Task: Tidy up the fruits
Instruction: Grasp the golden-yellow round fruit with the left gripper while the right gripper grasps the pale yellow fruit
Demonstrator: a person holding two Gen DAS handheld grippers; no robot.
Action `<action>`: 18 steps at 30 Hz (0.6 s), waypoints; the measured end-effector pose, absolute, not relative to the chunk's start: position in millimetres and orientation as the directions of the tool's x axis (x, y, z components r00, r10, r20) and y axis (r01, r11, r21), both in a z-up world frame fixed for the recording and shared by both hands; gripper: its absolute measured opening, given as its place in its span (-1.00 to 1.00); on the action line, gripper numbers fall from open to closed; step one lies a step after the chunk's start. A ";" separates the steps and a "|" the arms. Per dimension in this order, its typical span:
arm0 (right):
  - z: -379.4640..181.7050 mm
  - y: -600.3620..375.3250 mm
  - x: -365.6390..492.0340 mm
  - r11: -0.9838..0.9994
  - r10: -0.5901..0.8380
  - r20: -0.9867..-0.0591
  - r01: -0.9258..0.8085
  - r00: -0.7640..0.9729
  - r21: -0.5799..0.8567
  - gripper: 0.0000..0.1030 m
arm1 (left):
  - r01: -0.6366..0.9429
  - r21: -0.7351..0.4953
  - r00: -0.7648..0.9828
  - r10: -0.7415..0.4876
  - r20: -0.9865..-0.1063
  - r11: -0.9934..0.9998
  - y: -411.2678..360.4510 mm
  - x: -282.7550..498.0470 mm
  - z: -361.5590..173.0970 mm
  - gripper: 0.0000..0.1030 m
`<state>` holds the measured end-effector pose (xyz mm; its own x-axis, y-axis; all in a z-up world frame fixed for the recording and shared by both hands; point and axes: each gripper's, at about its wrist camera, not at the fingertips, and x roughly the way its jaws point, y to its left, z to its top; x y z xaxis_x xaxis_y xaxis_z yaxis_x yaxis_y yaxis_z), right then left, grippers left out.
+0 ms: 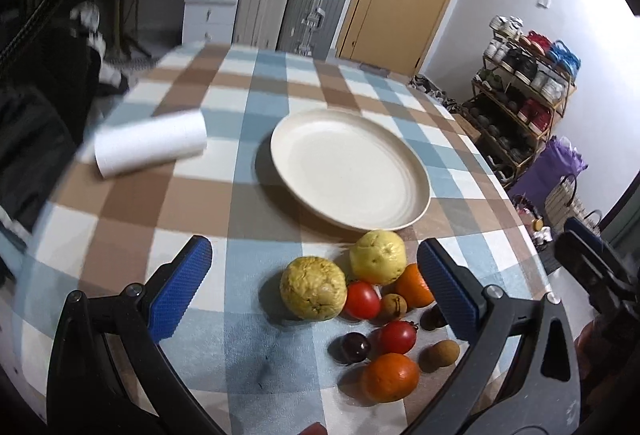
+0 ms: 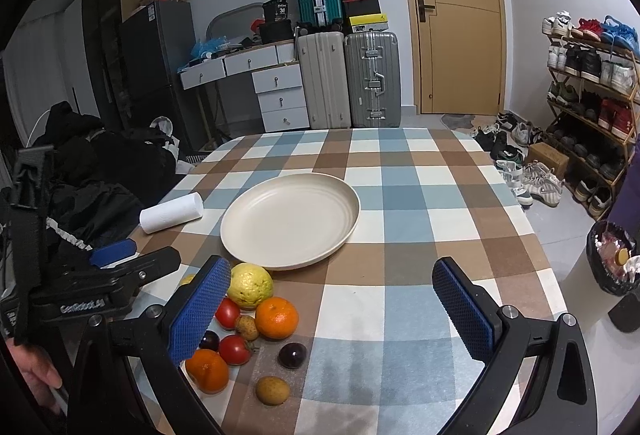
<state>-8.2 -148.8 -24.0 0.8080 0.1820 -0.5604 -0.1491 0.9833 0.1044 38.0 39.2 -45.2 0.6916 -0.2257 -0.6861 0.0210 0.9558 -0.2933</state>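
Note:
A pile of fruit lies on the checked tablecloth in front of an empty cream plate (image 1: 348, 167) (image 2: 290, 221). It holds two yellow guavas (image 1: 313, 288) (image 1: 378, 256), two oranges (image 1: 390, 377) (image 2: 277, 317), two red tomatoes (image 1: 362, 299) (image 2: 234, 349), dark plums (image 2: 292, 355) and small brown fruits (image 2: 272, 389). My left gripper (image 1: 316, 287) is open and empty, its fingers either side of the guavas above the pile. My right gripper (image 2: 330, 309) is open and empty, right of the pile; its left finger hides part of the fruit.
A white paper roll (image 1: 150, 145) (image 2: 172, 218) lies left of the plate. The table edge drops off on the right, with a shoe rack (image 2: 588, 91) and a black bin (image 2: 612, 259) beyond. Suitcases (image 2: 348, 87) and drawers stand at the back.

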 end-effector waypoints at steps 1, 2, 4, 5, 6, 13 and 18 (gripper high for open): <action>-23.3 -149.4 -7.9 0.983 0.184 -0.560 -0.150 0.808 0.107 1.00 | 0.007 -0.323 0.673 -0.244 -0.698 0.946 43.4 42.7 -50.8 0.99; -22.9 -149.6 -8.1 0.982 0.187 -0.560 -0.151 0.807 0.110 1.00 | 0.000 -0.340 0.663 -0.254 -0.704 0.940 46.9 45.5 -55.3 0.99; -21.7 -150.4 -8.4 0.981 0.192 -0.559 -0.152 0.806 0.118 1.00 | -0.019 -0.372 0.640 -0.275 -0.718 0.928 52.3 51.6 -64.5 0.99; -21.4 -150.5 -9.1 0.981 0.195 -0.558 -0.153 0.806 0.122 1.00 | -0.028 -0.386 0.628 -0.285 -0.724 0.922 54.2 54.8 -69.5 0.99; -20.8 -151.3 -9.3 0.980 0.197 -0.558 -0.153 0.806 0.125 1.00 | -0.037 -0.395 0.617 -0.290 -0.732 0.918 55.6 57.3 -73.5 0.99; -16.6 -155.7 -12.0 0.977 0.213 -0.550 -0.159 0.807 0.145 1.00 | -0.048 -0.423 0.592 -0.315 -0.742 0.905 56.3 68.7 -89.7 0.94; -14.6 -158.4 -13.1 0.975 0.218 -0.545 -0.159 0.809 0.154 1.00 | -0.047 -0.435 0.567 -0.334 -0.753 0.899 53.6 70.0 -95.2 0.61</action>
<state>-13.1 -158.4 -14.6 0.8092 0.2184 -0.5454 -0.1592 0.9751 0.1544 70.0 53.6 -95.2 0.5666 -0.3343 -0.7531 -0.0474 0.8993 -0.4348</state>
